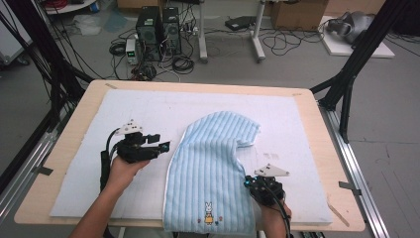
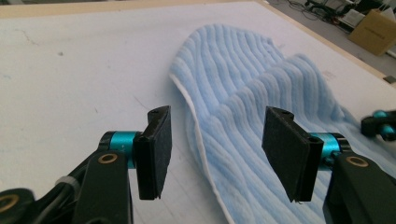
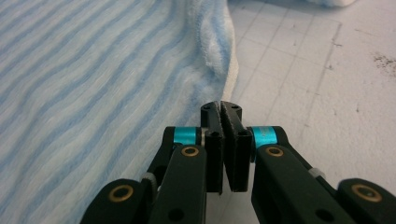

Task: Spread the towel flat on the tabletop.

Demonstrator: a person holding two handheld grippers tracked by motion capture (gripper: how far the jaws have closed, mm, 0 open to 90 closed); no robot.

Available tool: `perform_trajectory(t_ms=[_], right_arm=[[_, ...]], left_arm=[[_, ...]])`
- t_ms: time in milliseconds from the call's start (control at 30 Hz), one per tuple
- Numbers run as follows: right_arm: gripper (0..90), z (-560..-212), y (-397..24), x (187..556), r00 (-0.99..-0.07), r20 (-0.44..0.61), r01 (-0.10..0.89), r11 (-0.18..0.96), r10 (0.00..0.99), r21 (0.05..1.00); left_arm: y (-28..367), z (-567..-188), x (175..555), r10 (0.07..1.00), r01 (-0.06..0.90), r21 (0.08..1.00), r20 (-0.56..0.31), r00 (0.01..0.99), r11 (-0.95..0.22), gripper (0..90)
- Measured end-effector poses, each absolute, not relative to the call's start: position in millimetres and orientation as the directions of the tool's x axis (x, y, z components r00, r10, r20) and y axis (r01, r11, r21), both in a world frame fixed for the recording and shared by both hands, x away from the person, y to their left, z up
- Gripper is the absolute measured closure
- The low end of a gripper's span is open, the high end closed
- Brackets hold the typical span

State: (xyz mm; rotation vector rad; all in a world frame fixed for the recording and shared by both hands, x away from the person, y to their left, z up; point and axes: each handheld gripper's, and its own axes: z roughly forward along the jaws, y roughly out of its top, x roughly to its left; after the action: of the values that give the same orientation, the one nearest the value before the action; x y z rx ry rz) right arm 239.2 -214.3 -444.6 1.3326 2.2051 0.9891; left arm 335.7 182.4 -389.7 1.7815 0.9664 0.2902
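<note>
A pale blue ribbed towel [image 1: 210,168] with white edging lies on the white mat [image 1: 99,188], running from the middle of the table [image 1: 322,148] to its near edge and hanging slightly over; a small rabbit picture [image 1: 208,212] sits near that near end, and the far end is folded over in a rounded hump. The left gripper [image 1: 161,145] hovers just left of the towel's left edge, jaws well apart with nothing between them. The right gripper [image 3: 220,109] sits at the towel's right edge near the near side, jaws pressed together; whether cloth is caught I cannot tell. The right gripper view shows the plush stripes and a mat grid; the high view shows the rabbit.
</note>
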Motion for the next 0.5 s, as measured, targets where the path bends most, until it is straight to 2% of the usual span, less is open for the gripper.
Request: perform_trajectory(t_ms=[233,500], right_arm=[[88.0,-442.4,-230.3,214.6,-0.479,0.059,0.607,0.282,0.876,0.742],[87.9,-442.3,-247.9,184.2,-0.466,0.054,0.623,0.284,0.883,0.729]], left_arm=[[174.0,-389.0,355.8,0.742,0.455,0.881,-0.22,0.634,-0.128,42.6],[158.0,-402.9,375.1,0.755,0.483,0.863,-0.217,0.619,-0.147,42.5]])
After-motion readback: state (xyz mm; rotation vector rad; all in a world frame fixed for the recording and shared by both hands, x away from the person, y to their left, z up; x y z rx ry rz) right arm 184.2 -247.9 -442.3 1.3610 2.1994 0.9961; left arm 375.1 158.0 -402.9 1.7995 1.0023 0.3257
